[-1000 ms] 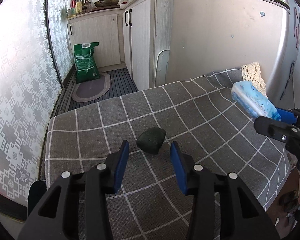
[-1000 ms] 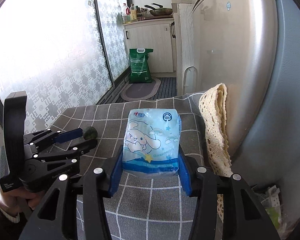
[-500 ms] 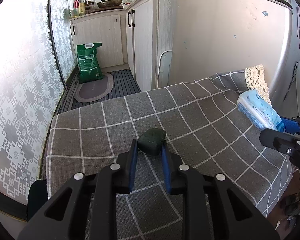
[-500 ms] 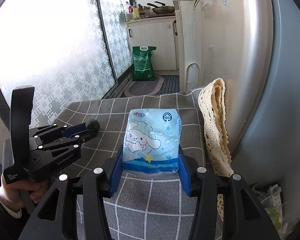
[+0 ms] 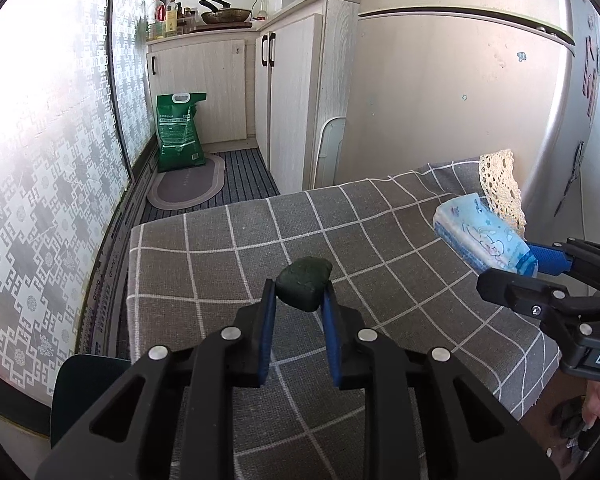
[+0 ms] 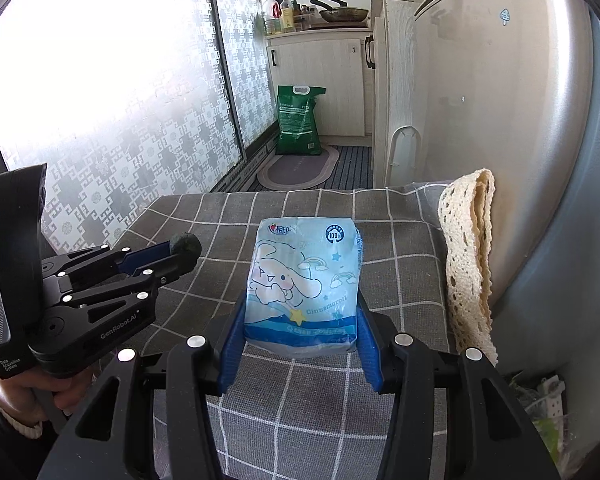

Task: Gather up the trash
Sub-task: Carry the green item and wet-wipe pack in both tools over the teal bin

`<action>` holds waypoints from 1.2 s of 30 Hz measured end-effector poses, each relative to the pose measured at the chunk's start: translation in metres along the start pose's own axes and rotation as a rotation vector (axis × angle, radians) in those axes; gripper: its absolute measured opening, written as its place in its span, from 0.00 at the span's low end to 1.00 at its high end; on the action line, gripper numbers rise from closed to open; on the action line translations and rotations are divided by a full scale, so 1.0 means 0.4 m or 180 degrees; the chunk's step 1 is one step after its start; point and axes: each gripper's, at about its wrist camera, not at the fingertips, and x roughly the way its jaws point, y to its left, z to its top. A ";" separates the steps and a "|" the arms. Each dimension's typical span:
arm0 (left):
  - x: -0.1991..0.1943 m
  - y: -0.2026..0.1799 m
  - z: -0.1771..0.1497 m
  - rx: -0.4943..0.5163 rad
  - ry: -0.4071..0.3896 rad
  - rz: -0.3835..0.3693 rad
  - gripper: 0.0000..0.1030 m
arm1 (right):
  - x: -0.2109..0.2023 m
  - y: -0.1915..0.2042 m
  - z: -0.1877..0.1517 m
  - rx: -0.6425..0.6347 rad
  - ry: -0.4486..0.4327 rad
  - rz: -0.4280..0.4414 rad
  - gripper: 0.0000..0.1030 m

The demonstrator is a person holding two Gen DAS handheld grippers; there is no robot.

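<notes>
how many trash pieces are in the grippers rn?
2. The dark green crumpled lump is pinched in the left gripper, over the grey checked tablecloth. The light blue cartoon-printed tissue pack is clamped in the right gripper. More may lie out of view.

The left tongs (image 5: 299,304) have just been closing and now pinch a dark green lump (image 5: 304,282) between their blue pads, tilted downward. The right tongs (image 6: 300,332) (also angled down) clamp a pale blue tissue pack (image 6: 304,284). A hand (image 6: 32,396) grips the left handle.
</notes>
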 end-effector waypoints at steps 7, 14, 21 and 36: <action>-0.049 0.062 0.004 -0.0145 -0.0149 0.0034 0.23 | 0.020 0.056 0.013 -0.0106 0.0064 0.0043 0.48; -0.108 0.153 0.001 -0.0316 -0.0295 0.0136 0.23 | 0.041 0.132 0.033 -0.0251 0.0102 0.0102 0.48; -0.160 0.248 -0.023 -0.0469 -0.0368 0.0231 0.23 | 0.051 0.219 0.055 -0.0380 0.0094 0.0210 0.48; -0.171 0.452 -0.151 -0.0765 0.0028 0.0449 0.24 | 0.079 0.396 0.096 -0.0606 0.0116 0.0526 0.48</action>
